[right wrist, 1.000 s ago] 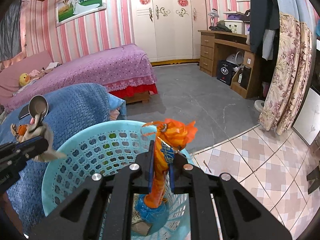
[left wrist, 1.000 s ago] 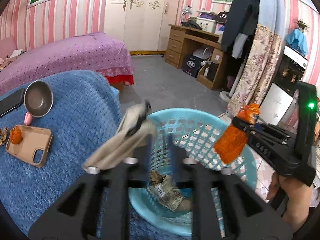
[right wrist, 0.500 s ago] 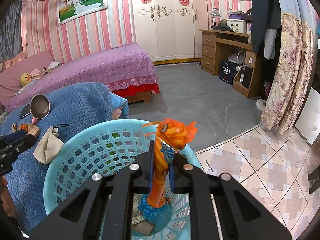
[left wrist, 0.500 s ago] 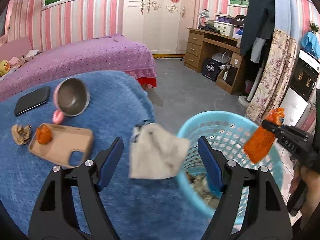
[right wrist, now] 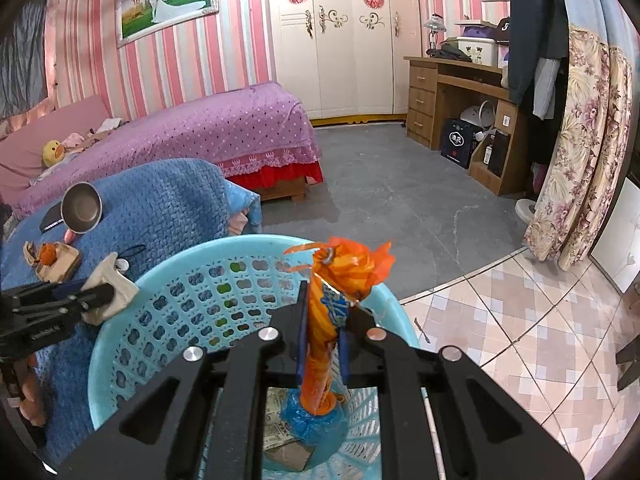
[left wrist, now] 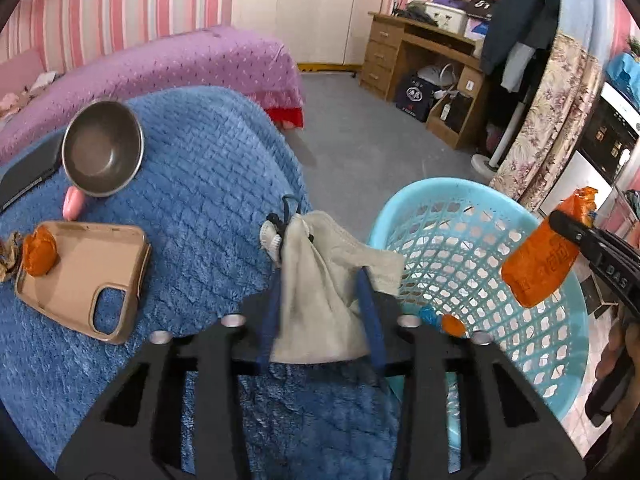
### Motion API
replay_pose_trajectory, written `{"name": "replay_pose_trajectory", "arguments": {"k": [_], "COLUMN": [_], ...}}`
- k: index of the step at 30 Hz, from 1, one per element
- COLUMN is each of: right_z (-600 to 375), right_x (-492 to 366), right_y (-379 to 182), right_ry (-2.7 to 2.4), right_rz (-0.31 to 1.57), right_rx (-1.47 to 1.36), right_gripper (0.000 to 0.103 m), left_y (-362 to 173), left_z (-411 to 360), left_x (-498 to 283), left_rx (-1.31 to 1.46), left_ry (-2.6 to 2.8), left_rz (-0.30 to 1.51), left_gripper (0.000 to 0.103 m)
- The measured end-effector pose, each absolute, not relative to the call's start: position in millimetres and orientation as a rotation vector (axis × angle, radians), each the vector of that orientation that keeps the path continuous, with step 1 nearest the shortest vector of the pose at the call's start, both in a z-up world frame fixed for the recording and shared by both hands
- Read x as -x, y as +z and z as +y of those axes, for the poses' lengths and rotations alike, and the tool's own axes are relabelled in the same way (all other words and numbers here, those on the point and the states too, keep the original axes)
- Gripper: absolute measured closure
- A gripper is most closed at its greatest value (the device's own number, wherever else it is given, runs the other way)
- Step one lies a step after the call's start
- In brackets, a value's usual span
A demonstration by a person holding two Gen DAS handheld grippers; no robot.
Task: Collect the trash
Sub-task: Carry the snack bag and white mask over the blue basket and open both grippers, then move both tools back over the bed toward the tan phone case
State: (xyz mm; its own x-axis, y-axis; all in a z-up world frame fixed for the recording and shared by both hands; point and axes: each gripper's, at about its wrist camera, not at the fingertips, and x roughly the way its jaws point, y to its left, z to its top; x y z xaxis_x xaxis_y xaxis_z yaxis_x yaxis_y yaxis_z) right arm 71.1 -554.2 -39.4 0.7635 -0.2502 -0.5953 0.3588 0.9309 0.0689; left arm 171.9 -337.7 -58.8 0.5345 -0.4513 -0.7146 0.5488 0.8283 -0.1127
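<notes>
Beige cloth pouch (left wrist: 320, 300), at the blue blanket's (left wrist: 200, 168) edge beside the basket (left wrist: 552, 344), is being re-clamped by the left gripper (left wrist: 320, 292), jaws just closing on it. Orange wrapper (right wrist: 336, 300) is pinched by the right gripper (right wrist: 322, 332) over the basket, not yet dropped. Orange scrap (left wrist: 38, 250) and brown crumple (left wrist: 7, 254) at the blanket's left edge are left.

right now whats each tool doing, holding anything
left tool: closing on the beige cloth pouch, which sits between its fingers.
right tool: shut on the orange wrapper.

Location: domestic bedroom.
Indicators: bed (right wrist: 224, 128) with purple dotted cover at 10 o'clock, white wardrobe (right wrist: 336, 36) at 12 o'clock, wooden desk (right wrist: 452, 92) at 2 o'clock, pink-striped walls (right wrist: 168, 64).
</notes>
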Motion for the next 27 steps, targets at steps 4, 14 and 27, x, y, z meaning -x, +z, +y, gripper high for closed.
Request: {"name": "replay_pose_trajectory", "arguments": {"k": [4, 14, 27], "right_z": [-553, -556, -558], "right_x": [-73, -66, -63], "right_y": [-39, -33, -30], "right_ry": [-0.365, -0.414, -0.449], "right_rz": [0.628, 0.603, 0.592], "right_rx": [-0.159, -0.141, -0.138], "right_gripper": [0.088, 0.03, 0.018], "left_y": [-41, -18, -18], "left_z": [-332, -368, -360], "left_x": [-161, -117, -118], "left_rx": [-0.101, -0.153, -0.153], "left_ry": [-0.604, -0.662, -0.572], "left_rz": [0.764, 0.682, 0.646], "left_gripper": [0.09, 0.09, 0.021]}}
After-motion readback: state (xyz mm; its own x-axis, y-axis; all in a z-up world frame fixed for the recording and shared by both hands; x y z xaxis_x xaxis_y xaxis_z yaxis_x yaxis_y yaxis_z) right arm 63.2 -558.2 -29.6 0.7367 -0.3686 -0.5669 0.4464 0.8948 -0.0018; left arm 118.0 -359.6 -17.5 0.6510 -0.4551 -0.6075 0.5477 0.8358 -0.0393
